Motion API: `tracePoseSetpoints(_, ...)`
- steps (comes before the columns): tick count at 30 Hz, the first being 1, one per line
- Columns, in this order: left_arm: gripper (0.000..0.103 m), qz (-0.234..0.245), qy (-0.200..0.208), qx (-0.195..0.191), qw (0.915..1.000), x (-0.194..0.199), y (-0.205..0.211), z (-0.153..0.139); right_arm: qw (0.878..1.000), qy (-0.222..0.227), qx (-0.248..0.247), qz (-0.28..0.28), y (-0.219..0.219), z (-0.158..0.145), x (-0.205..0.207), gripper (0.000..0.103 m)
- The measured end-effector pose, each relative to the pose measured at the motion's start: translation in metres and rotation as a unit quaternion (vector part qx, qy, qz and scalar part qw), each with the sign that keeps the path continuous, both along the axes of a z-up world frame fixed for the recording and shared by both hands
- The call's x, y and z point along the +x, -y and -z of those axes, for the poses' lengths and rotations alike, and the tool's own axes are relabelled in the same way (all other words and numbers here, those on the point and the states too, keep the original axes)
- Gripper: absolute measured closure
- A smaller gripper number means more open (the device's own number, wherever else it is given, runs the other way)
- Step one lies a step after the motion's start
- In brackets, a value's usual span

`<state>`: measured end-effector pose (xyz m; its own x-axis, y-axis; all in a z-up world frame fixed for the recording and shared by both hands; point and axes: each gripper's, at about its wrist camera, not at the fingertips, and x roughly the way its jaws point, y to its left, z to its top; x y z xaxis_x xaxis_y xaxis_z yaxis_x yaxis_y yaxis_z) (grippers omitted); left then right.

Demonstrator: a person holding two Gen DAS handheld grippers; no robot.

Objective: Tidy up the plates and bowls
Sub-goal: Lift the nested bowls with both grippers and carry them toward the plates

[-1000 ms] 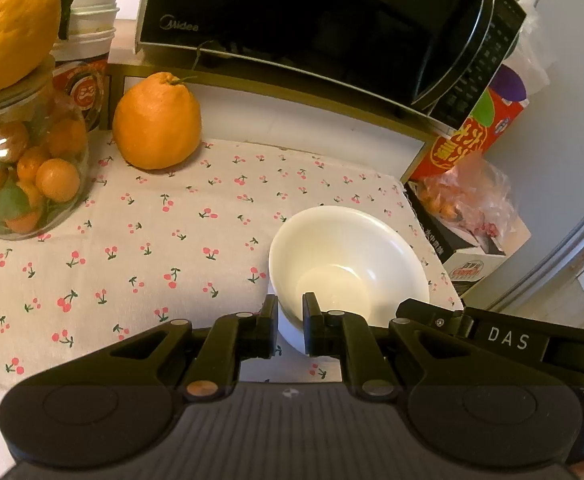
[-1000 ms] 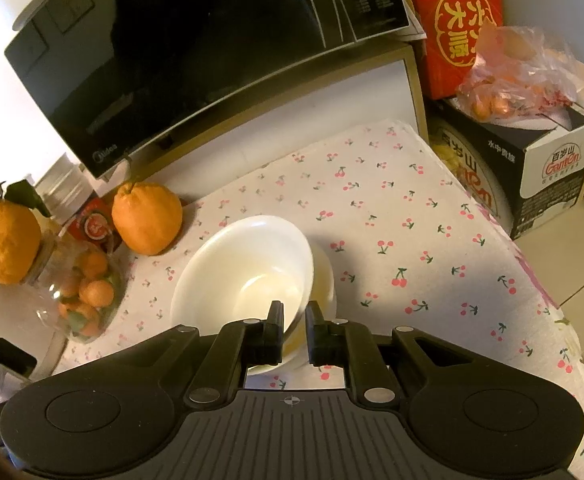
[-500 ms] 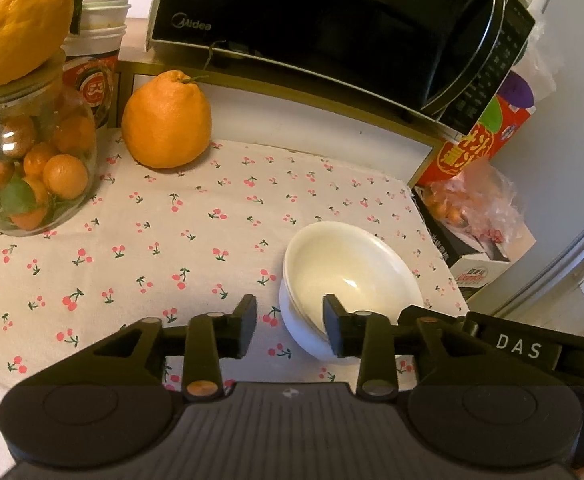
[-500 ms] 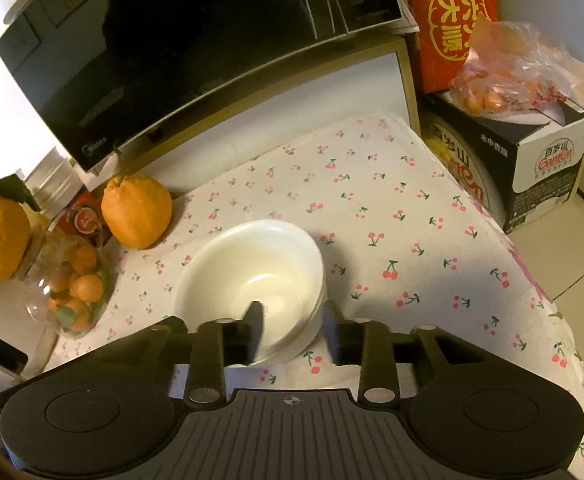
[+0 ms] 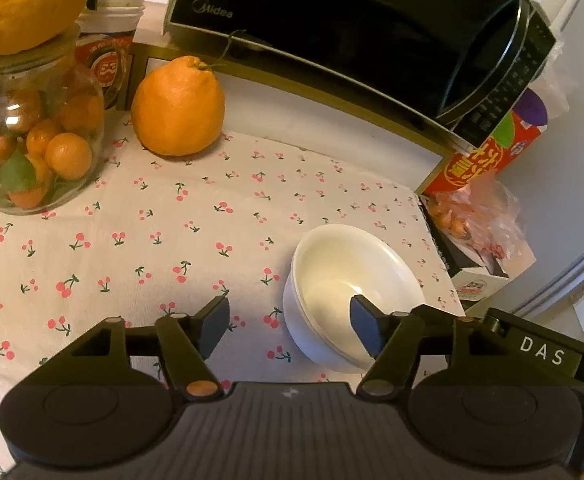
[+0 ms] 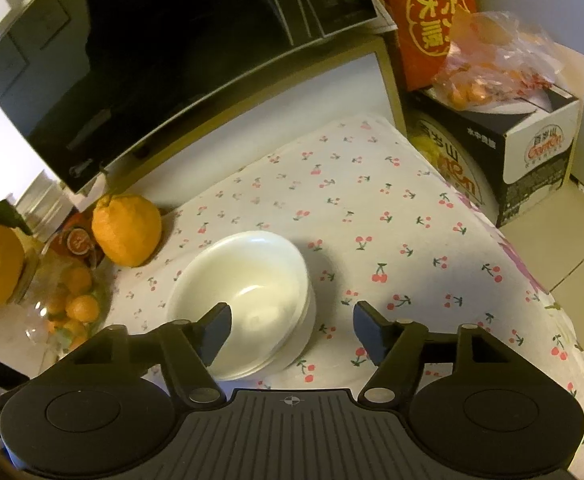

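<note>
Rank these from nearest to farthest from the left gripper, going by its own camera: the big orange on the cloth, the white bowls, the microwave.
1. White bowls, right at the left gripper.
2. Big orange, farther back on the left.
3. Microwave, raised behind everything.

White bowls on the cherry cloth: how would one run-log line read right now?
white bowls: stacked on cloth | left gripper: open, jaws just opening, rim between | right gripper: open, jaws just opening, rim between

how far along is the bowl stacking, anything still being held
Done: the white bowls sit nested in one stack on the cherry-print tablecloth. In hand: nothing. The left gripper and right gripper have both just been opening, and their jaws now stand apart around the stack's rim, with one finger of each over the bowl and no pad pressing it. Left: no other bowl or plate shows in either view.
</note>
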<state>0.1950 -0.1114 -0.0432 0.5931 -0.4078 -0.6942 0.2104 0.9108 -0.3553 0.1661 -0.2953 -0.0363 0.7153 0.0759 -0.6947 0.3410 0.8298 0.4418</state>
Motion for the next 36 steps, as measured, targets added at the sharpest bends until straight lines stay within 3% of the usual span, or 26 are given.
tracePoseSetpoints(10, 0.042, -0.023, -0.020, 0.011, 0.9995, 0.009, 0.010, 0.009, 0.999, -0.018, 0.024, 0.021, 0.011, 0.015, 0.007, 0.033)
tracePoseSetpoints(16, 0.060, -0.032, -0.034, 0.007, 0.9989, 0.012, 0.014, 0.016, 0.999, -0.020, 0.027, 0.021, 0.007, 0.020, 0.014, 0.033)
tracePoseSetpoints(18, 0.071, -0.030, -0.037, 0.003, 0.9988, 0.012, 0.015, 0.017, 0.999, -0.018, 0.027, 0.019, 0.005, 0.021, 0.016, 0.034)
tracePoseSetpoints(23, 0.083, -0.018, -0.034, -0.006, 0.9992, 0.012, 0.017, 0.017, 1.000, -0.013, 0.019, 0.014, -0.001, 0.021, 0.020, 0.054)
tracePoseSetpoints(25, 0.083, -0.013, -0.030, -0.001, 0.9995, 0.011, 0.019, 0.017, 1.000, -0.013, 0.019, 0.010, -0.002, 0.021, 0.021, 0.069)
tracePoseSetpoints(28, 0.084, -0.010, -0.024, 0.007, 0.9996, 0.010, 0.020, 0.016, 1.000, -0.012, 0.013, 0.003, -0.004, 0.020, 0.021, 0.077)
tracePoseSetpoints(36, 0.086, -0.014, -0.017, 0.003, 0.9998, 0.007, 0.017, 0.010, 1.000, -0.001, 0.004, 0.006, -0.006, 0.009, 0.017, 0.079)
